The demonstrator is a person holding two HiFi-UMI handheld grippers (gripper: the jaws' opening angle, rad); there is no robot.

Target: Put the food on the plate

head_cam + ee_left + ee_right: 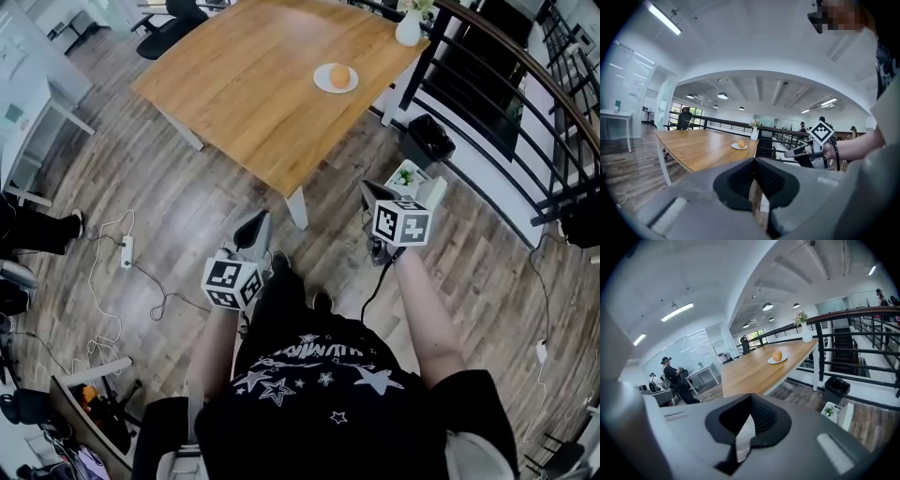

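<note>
Already, by my judgement, the task is looking finished: the orange (339,75) is sitting on the white plate (322,82) near the far edge of the table (244,94), in the upper middle of the head view, and I am seeing no other food anywhere. Nothing seems left for me to carry.

My left hand-held gripper (255,225) is pointing forward with its jaws together on nothing. My right hand-held gripper (371,195) is likewise closed and empty. Both are hanging over the wooden floor (187,216), well apart from the table.

Only the head view is showing both grippers together and the stretch of floor between me and the table. The left gripper view is catching my right hand-held gripper from the side at the right of the frame, with the plate beyond it beside a white vase (754,133). The right gripper view is adding a black bin (833,389) at lower right and a person in a hat (670,373) at the left, neither of which the left gripper view is showing.
</note>
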